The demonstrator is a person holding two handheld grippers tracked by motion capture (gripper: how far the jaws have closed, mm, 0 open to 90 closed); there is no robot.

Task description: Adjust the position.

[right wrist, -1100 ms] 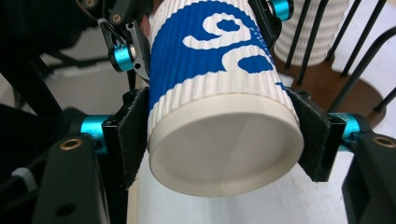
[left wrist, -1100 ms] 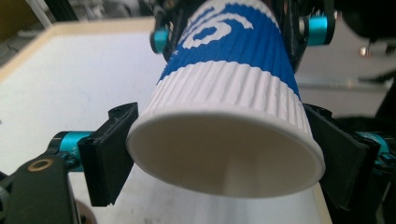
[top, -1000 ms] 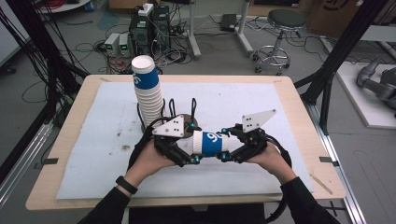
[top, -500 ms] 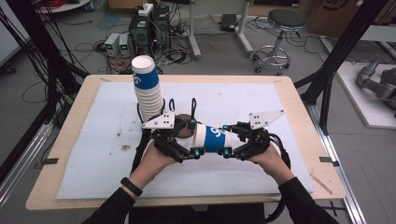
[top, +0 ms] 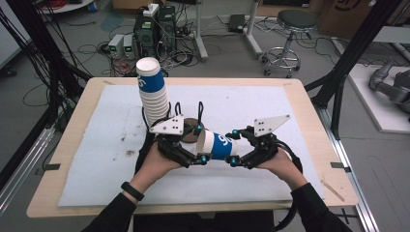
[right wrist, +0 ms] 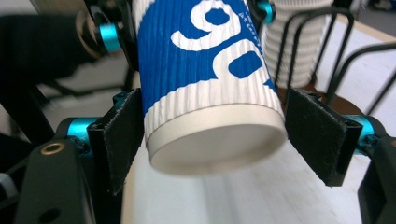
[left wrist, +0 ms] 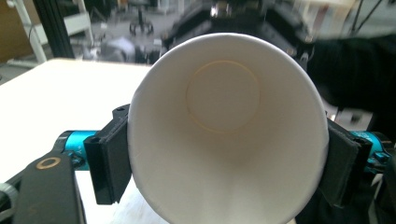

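A blue and white ribbed paper cup (top: pixel 220 145) lies level in the air between my two grippers, above the white mat. My left gripper (top: pixel 199 143) is shut on its mouth end. In the left gripper view I look into the cup (left wrist: pixel 224 140), and both pads (left wrist: pixel 112 158) press its rim; these jaws have just been closing on it. My right gripper (top: pixel 235 146) is open around the base. In the right gripper view the cup's base (right wrist: pixel 215 140) sits between the pads (right wrist: pixel 317 135) with a gap on the right; these jaws have just been opening.
A tall leaning stack of the same cups (top: pixel 153 96) stands behind the left gripper, next to a black wire holder (top: pixel 199 111) on a brown base. The white mat (top: pixel 96 159) covers the wooden table (top: pixel 309 96). Chairs, cables and equipment crowd the floor beyond.
The left jaws have closed on the cup's mouth end. The right jaws, shut on the base before, have spread apart. Both hands and the cup have stayed where they were.
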